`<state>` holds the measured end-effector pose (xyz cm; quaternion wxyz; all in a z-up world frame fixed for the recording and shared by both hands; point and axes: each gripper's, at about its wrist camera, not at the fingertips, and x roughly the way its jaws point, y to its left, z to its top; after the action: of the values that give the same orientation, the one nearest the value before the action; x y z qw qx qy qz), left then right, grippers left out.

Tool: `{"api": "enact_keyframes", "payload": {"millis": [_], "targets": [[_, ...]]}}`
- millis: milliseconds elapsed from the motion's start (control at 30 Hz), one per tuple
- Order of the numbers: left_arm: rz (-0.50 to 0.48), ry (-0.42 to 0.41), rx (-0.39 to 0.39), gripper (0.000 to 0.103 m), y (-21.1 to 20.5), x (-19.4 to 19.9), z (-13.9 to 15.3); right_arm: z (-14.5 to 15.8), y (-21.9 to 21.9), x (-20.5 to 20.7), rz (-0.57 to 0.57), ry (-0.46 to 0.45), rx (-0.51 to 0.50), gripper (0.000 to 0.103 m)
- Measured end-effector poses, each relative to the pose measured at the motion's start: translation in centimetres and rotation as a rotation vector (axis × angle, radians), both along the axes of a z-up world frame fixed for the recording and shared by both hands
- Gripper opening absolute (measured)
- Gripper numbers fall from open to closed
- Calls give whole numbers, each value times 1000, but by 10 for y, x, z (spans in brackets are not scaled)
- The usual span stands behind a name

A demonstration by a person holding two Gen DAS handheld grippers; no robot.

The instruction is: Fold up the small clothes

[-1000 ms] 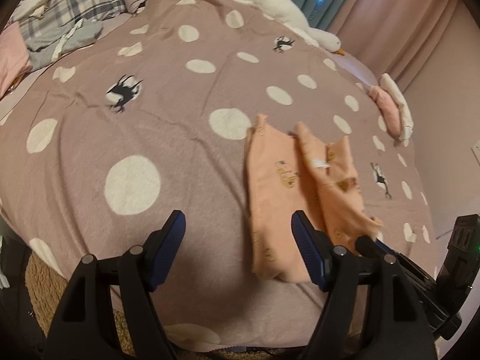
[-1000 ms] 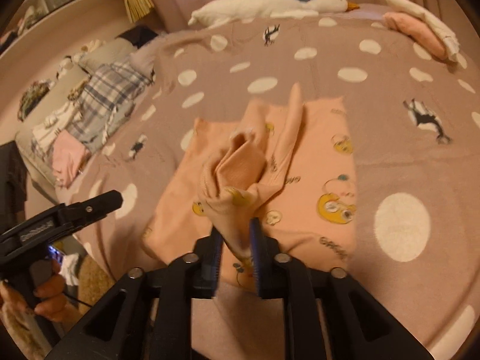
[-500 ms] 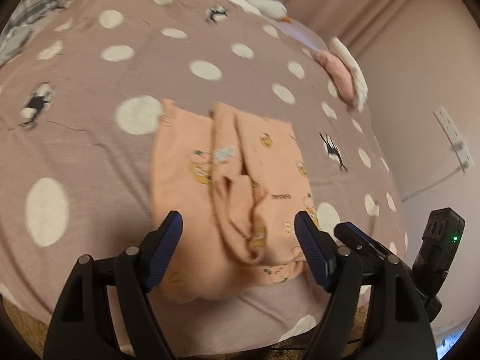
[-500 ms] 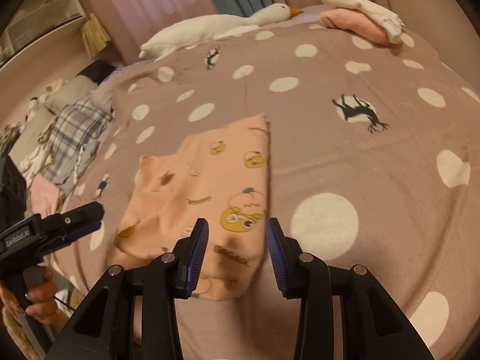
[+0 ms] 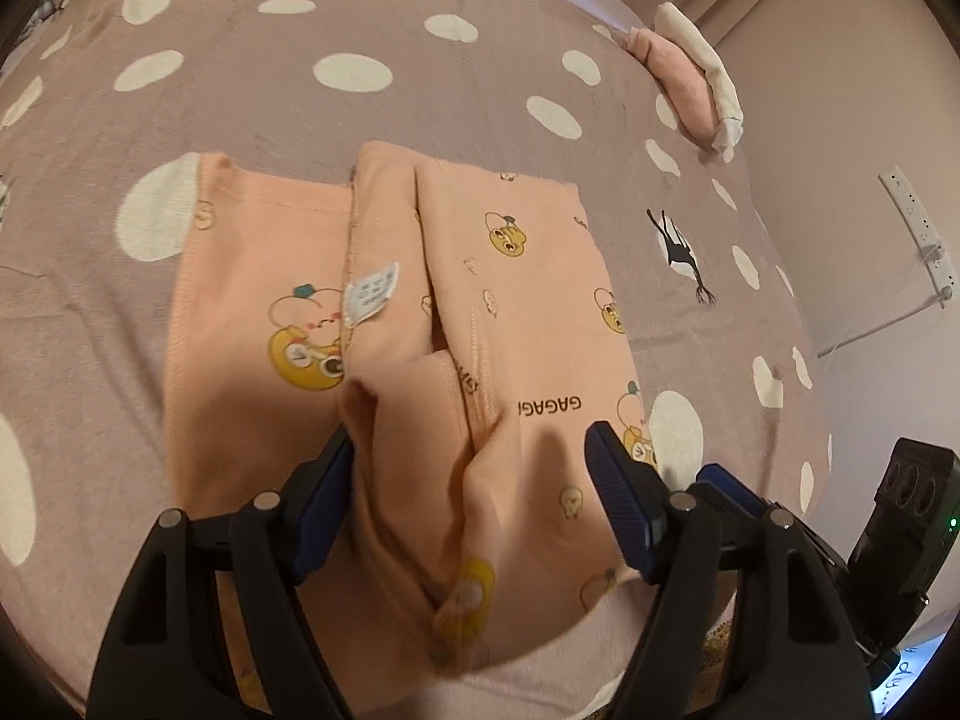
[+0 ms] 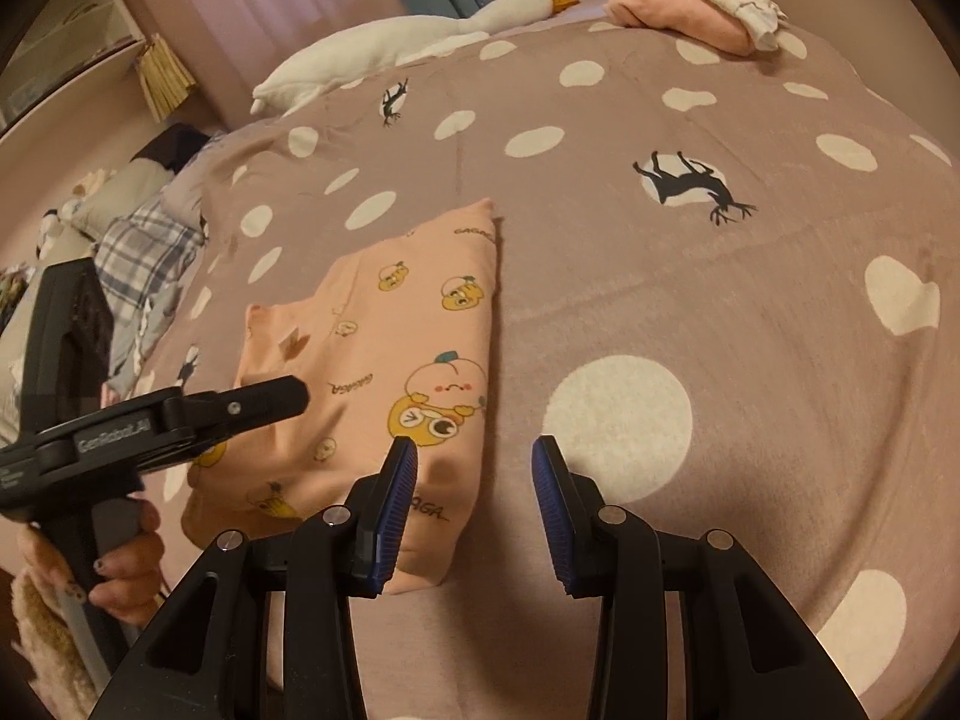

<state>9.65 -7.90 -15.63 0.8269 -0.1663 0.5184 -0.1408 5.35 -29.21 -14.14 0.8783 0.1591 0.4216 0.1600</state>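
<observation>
A small peach garment with cartoon prints lies on the mauve polka-dot bedspread. Its right side is folded over the middle and a white care label shows. My left gripper is open, its blue pads on either side of the bunched near edge of the cloth. In the right wrist view the garment lies flat to the left. My right gripper is open and empty, just over the garment's right near corner. The left gripper's body shows at the left, held by a hand.
A stack of folded pink and white clothes sits at the far edge of the bed. A white goose plush lies along the back. Plaid and other loose clothes are piled at the left. A wall with a socket strip is on the right.
My right gripper let go of the garment's side after laying it over the middle, then drew back to the right. My left gripper moved in over the near edge of the cloth.
</observation>
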Motion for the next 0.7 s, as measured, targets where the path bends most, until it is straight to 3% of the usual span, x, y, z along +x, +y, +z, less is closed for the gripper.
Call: {"api": "enact_keyframes", "payload": {"millis": [200, 300, 367, 533, 700], "targets": [[13, 41, -59, 68, 4, 14, -12, -5, 0, 0, 12, 12, 4, 39], [19, 43, -69, 55, 5, 17, -13, -6, 0, 0, 14, 15, 5, 39], [23, 51, -72, 39, 5, 19, -14, -6, 0, 1, 13, 17, 6, 39], [30, 44, -76, 19, 3, 21, -15, -6, 1, 1, 16, 19, 9, 39], [29, -14, -32, 13, -2, 13, -1, -9, 2, 2, 20, 28, 4, 39]]}}
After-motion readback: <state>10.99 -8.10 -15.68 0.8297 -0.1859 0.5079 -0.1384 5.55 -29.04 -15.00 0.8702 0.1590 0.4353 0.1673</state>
